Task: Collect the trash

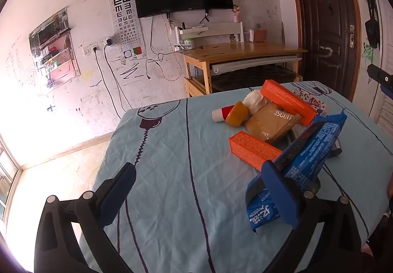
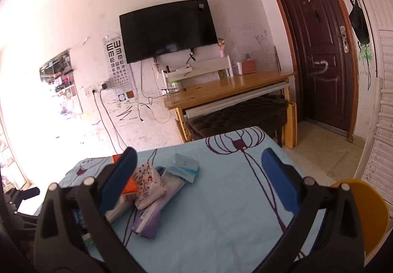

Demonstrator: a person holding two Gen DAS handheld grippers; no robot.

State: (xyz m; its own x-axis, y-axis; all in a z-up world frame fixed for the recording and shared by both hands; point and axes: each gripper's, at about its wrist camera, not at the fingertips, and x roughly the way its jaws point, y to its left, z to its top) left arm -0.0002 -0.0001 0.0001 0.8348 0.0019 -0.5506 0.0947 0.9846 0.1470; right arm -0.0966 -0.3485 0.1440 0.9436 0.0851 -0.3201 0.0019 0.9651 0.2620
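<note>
Blue wrapper (image 1: 309, 157) slants lengthwise toward the door (image 1: 321, 15).

A heap of trash lies on the light blue cloth-covered surface (image 1: 172, 150). At its far side an orange carton (image 1: 289, 104) lies slanted, next to a crumpled white tissue (image 1: 254, 98). A small red-and-white tube (image 1: 222, 113) rests beside an amber-yellow piece (image 1: 237, 113). A brown biscuit wrapper (image 1: 271, 123) lies flat in the middle, partly under the far carton. A second orange carton (image 1: 254, 153) lies nearer. A blue printed wrapper (image 1: 314, 150) stretches over the pile's near edge, creased. Seen from the other side are a white dotted bag (image 2: 148, 184), a pale blue pack (image 2: 183, 166) and a purple packet (image 2: 147, 222).
</note>
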